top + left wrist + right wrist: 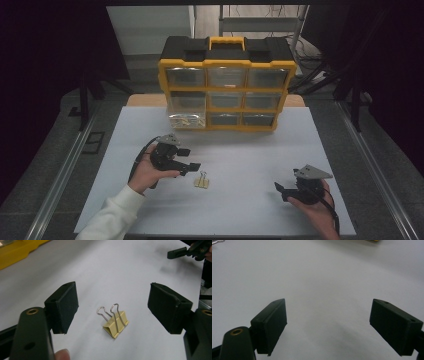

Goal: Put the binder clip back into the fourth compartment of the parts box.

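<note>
A yellow binder clip point(202, 181) with two wire handles lies on the white table point(240, 150). My left gripper point(191, 159) stands open just left of it, held in a hand with a white sleeve. In the left gripper view the clip point(115, 323) lies on the table between and just beyond the two black pads point(65, 305), which do not touch it; the gripper point(113, 300) holds nothing. My right gripper point(281, 192) rests at the front right, open, far from the clip. In its own view the right gripper point(327, 320) has only bare table between its jaws.
A yellow and black drawer organiser point(227, 85) with clear drawers stands at the back of the table. Its lower-left drawer point(187, 120) sticks out a little and holds shiny small items. The other gripper point(185, 251) appears far off in the left gripper view.
</note>
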`<state>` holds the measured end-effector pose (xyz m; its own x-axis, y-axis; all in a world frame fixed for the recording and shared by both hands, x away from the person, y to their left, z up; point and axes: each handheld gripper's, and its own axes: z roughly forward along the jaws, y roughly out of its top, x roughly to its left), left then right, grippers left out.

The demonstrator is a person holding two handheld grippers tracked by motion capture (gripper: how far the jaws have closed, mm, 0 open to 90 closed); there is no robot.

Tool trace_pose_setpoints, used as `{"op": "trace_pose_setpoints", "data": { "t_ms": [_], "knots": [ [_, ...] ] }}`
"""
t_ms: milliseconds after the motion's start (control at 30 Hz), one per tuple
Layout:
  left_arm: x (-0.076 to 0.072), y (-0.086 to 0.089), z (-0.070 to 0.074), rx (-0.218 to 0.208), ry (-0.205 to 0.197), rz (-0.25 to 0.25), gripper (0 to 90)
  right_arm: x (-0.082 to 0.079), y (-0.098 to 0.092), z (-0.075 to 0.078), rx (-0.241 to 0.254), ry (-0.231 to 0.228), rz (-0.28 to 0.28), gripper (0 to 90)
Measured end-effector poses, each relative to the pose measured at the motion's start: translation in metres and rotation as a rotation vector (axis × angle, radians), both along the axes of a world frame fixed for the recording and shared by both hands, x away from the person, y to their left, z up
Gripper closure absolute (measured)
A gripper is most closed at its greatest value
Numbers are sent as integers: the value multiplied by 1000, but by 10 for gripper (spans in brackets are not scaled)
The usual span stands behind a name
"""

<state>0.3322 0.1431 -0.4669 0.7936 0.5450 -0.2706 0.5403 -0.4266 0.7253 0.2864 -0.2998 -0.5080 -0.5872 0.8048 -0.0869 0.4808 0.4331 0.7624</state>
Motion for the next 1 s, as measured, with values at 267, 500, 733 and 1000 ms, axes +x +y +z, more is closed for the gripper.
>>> {"op": "trace_pose_setpoints", "data": {
  "t_ms": [267,500,733,1000],
  "knots": [
    [2,-5,-10,20,28,-11,247,0,0,0,-2,1,1,148],
    [3,-10,-18,38,52,-25,246,0,0,-1,-3,3,1,148],
    [5,-17,-28,61,75,-41,246,1,1,-1,-5,4,2,148],
    [7,-21,-34,74,97,-56,248,1,0,-1,-5,4,0,148]
  ]
}}
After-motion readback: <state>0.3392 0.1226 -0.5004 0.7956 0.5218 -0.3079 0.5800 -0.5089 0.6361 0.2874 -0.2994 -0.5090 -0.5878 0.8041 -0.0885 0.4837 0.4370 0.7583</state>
